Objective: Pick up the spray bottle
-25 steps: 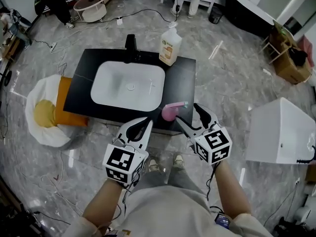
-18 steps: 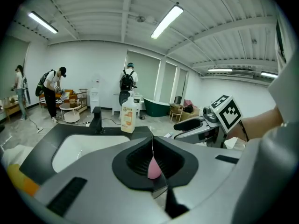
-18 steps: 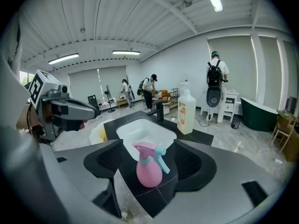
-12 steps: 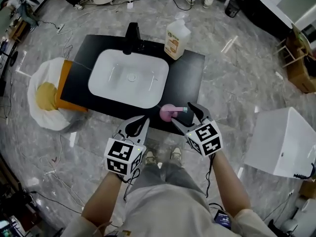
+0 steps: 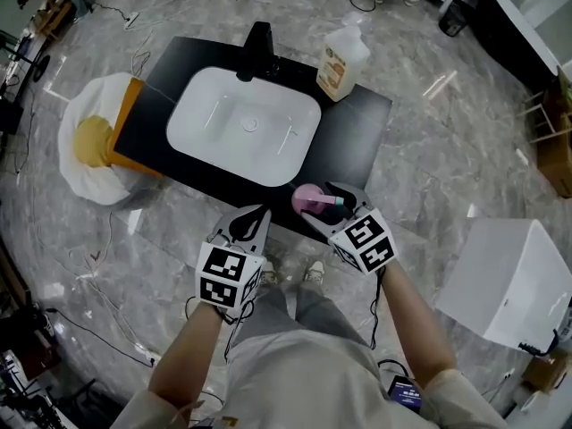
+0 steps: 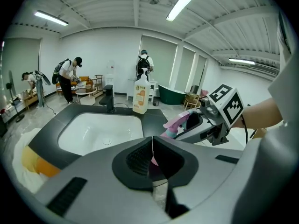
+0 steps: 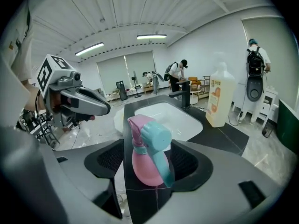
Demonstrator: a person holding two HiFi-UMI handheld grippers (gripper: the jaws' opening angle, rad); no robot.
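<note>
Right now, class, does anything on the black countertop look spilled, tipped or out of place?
Nothing is spilled or tipped. The pink spray bottle stands upright, though close to the front edge of the black countertop, between the open jaws of the right hand-held gripper.

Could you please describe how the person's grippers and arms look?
The left gripper and right gripper are grey with black-lined jaws, each carrying a white cube of black square markers. A thin black cable runs along the right forearm. The shirt is pale beige, short-sleeved.
</note>
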